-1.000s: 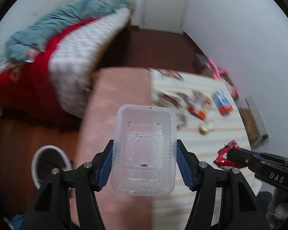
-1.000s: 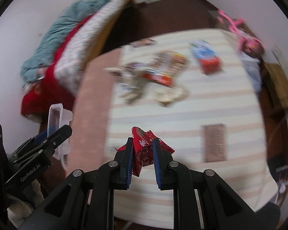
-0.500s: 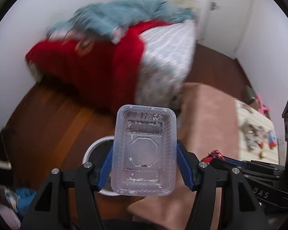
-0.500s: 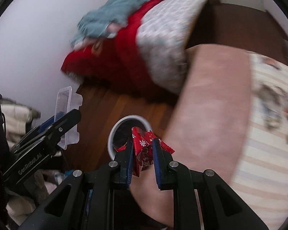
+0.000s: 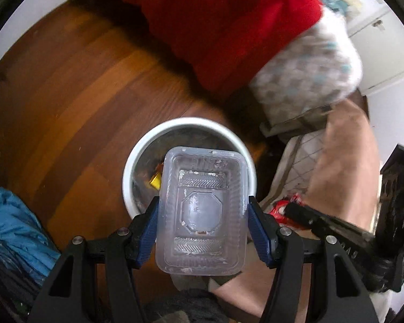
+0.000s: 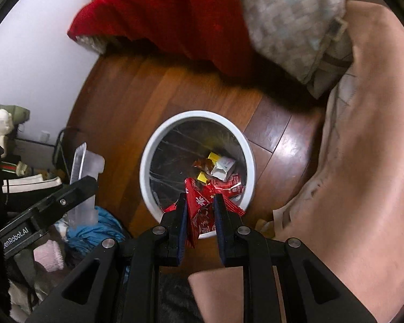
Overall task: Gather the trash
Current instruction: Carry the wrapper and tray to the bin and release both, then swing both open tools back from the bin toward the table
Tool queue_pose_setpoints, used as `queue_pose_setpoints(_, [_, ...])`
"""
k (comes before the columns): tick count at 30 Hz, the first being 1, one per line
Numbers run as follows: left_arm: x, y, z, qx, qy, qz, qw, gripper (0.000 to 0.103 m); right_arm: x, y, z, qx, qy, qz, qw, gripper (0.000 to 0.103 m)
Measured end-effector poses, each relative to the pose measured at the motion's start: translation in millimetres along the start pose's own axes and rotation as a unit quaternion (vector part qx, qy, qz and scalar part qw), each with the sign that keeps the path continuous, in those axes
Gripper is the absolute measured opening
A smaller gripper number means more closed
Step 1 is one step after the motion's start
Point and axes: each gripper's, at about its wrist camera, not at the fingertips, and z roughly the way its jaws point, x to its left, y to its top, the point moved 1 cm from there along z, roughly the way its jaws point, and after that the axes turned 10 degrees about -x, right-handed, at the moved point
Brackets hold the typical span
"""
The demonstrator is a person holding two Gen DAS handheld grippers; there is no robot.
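Note:
My left gripper [image 5: 202, 215] is shut on a clear plastic food container [image 5: 202, 210], its blue pads pressing both long sides, and hangs over the white round trash bin [image 5: 137, 150] on the wooden floor. My right gripper [image 6: 200, 207] is shut on a crumpled red snack wrapper [image 6: 199, 210] above the near rim of the same bin [image 6: 148, 145]. Inside the bin lie yellow, white and red scraps [image 6: 220, 169]. In the right wrist view the left gripper's arm and the clear container [image 6: 80, 167] show edge-on at the left. The red wrapper [image 5: 278, 207] and right gripper show at the right of the left wrist view.
A bed with a red blanket [image 5: 223, 21] and a patterned quilt [image 6: 291, 21] lies beyond the bin. A pink-covered table edge [image 6: 363, 161] hangs at the right. Blue cloth [image 5: 10, 220] and piled clothes [image 6: 2, 123] sit on the floor at the left.
Both grippers swung from the striped table down and over to the floor bin, each keeping its load. The bin went from a small shape at the side to the centre of both views.

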Motion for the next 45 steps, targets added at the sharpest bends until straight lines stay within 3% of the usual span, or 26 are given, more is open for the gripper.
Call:
queue_pose_setpoints(1, [2.4, 0.0, 4.0, 0.005, 0.004, -0.005, 1.0000, 0.062, 0.1, 3.9, 11.2, 0.007, -0.002, -0.001, 1.000, 0.019])
queue_pose_setpoints(4, [15.9, -2.8, 11.5, 0.011, 0.015, -0.021, 0.9996, 0.097, -6.5, 13.1, 37.8, 0.020, -0.006, -0.001, 1.000, 0.021])
queue_pose_setpoints(5, [17.4, -3.9, 12.2, 0.011, 0.021, -0.023, 0.9994, 0.100, -9.0, 14.4, 46.2, 0.027, -0.005, -0.004, 1.000, 0.024])
queue_pose_setpoints(7, [23.7, -1.1, 13.4, 0.012, 0.033, -0.024, 0.9991, 0.100, -10.6, 17.7, 60.1, 0.043, -0.005, -0.004, 0.999, 0.040])
queue_pose_setpoints(9, [30.3, -2.8, 8.9, 0.007, 0.048, -0.023, 0.9986, 0.100, -12.7, 16.3, 70.0, 0.055, 0.002, -0.005, 0.998, 0.063])
queue_pose_setpoints(15, [32.7, -7.4, -7.4, -0.035, 0.086, -0.005, 0.9956, 0.102, -13.7, 4.4, 65.8, 0.064, -0.021, -0.040, 0.997, 0.103])
queue_pose_setpoints(19, [28.9, -13.4, -17.9, -0.059, 0.107, 0.010, 0.9925, 0.103, -12.8, -0.5, 52.8, 0.060, -0.066, -0.069, 0.994, 0.103])
queue_pose_setpoints(25, [25.4, -24.0, -27.2, -0.063, 0.113, 0.012, 0.9915, 0.103, -10.0, -9.6, 37.9, 0.047, -0.116, -0.106, 0.986, 0.103])
queue_pose_setpoints(35, [5.0, -39.9, -64.7, -0.096, 0.118, 0.039, 0.9876, 0.103, 1.2, -21.7, -5.1, 0.010, -0.111, -0.107, 0.988, 0.103])
queue_pose_setpoints(45, [-27.3, -56.0, -131.3, -0.154, 0.109, 0.068, 0.9797, 0.103, 11.3, -29.2, -81.1, -0.060, -0.086, -0.091, 0.990, 0.103])
